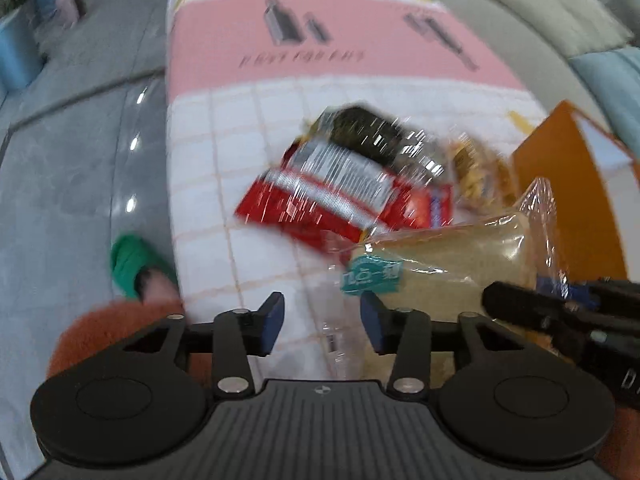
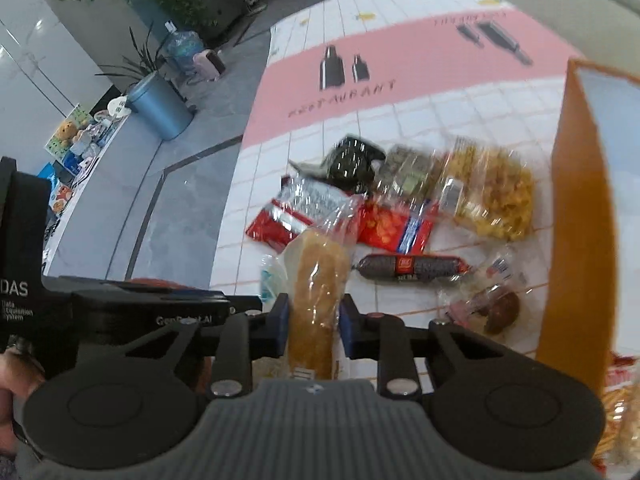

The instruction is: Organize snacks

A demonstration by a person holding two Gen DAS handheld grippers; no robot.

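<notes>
Right gripper [image 2: 314, 326]: blue-padded fingers [image 2: 280, 322] pinch a clear-wrapped tan bread loaf [image 2: 318, 280] from both sides; loaf stands lengthwise between them, raised off the desk [image 2: 420, 120].

Left gripper [image 1: 322, 322]: fingers [image 1: 274, 320] spread partway, nothing between them, only crumpled clear wrapper below. The same bread loaf [image 1: 448, 256] lies just right of these fingers, its teal label [image 1: 370, 276] too blurred to read; the right gripper [image 1: 560, 312] grips its far end.

Ahead of the right fingers:
- red foil snack packet [image 2: 296, 216]
- dark sausage-shaped stick with a red label [image 2: 412, 268], print illegible
- clear bag of yellow snacks [image 2: 496, 200]
- orange cardboard box [image 2: 580, 220], to the right

Readable: "RESTAURANT" on the pink band of the grid-patterned cloth [image 2: 344, 96]; "DAS Data Acquisition System" on the black left gripper body [image 2: 24, 280].
</notes>
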